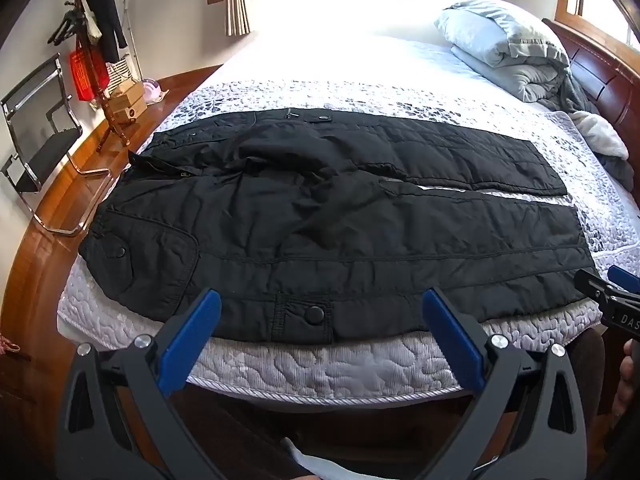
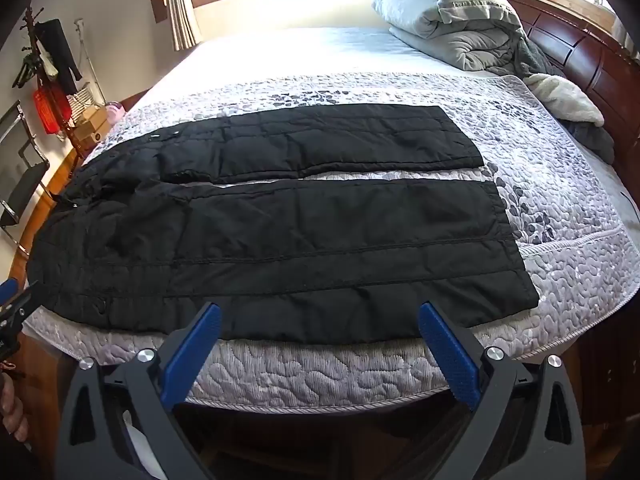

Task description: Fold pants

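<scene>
Pants (image 1: 320,216) lie untouched beyond both wide-spread, empty grippers, left gripper (image 1: 320,312) and right gripper (image 2: 320,316).

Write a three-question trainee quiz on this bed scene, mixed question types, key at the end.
1. True or false: the left gripper is clamped on the black padded pants.
2. Where do the waistband and the leg cuffs lie as seen from the near bed edge? A) waistband left, cuffs right B) waistband right, cuffs left C) cuffs hanging off the edge
3. What is piled at the wooden headboard?

Key
1. False: both it and the right gripper are open, holding nothing.
2. A
3. A folded grey comforter.
</scene>
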`<state>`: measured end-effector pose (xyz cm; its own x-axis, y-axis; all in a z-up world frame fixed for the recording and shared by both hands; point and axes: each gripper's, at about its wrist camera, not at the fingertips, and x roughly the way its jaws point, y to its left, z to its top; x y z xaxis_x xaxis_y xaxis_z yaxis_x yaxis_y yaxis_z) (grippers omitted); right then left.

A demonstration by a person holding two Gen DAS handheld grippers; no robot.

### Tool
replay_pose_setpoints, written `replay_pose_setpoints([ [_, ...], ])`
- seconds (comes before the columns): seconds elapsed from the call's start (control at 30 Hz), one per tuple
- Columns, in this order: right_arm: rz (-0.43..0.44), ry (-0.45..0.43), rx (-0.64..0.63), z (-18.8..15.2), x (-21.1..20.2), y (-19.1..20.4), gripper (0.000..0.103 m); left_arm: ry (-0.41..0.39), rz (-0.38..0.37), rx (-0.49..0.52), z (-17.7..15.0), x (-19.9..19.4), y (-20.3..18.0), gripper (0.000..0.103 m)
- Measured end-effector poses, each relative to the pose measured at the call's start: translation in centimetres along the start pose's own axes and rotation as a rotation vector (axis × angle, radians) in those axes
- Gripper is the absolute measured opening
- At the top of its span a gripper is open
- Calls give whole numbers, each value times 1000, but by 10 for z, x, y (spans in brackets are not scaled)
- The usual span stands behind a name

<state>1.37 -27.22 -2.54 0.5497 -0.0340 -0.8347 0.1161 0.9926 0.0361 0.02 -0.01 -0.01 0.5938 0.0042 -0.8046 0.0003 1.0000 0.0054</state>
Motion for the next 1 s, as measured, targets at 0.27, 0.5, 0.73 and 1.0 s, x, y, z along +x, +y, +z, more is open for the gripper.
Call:
replay_pose_setpoints([
  [0.27,3,9,9,1,1,2,99,3,-2,-2,3,3,4,100],
  [0.5,9,18,18,-6,8,3,99,-3,9,9,-1,0,-6,100],
  [0.73,16,20,24,-3,7,-5,99,-3,0,22,-1,3,-5,100],
  [1.0,15,26,28,-3,10,-7,99,-8,15,28,1,2,-6,100],
])
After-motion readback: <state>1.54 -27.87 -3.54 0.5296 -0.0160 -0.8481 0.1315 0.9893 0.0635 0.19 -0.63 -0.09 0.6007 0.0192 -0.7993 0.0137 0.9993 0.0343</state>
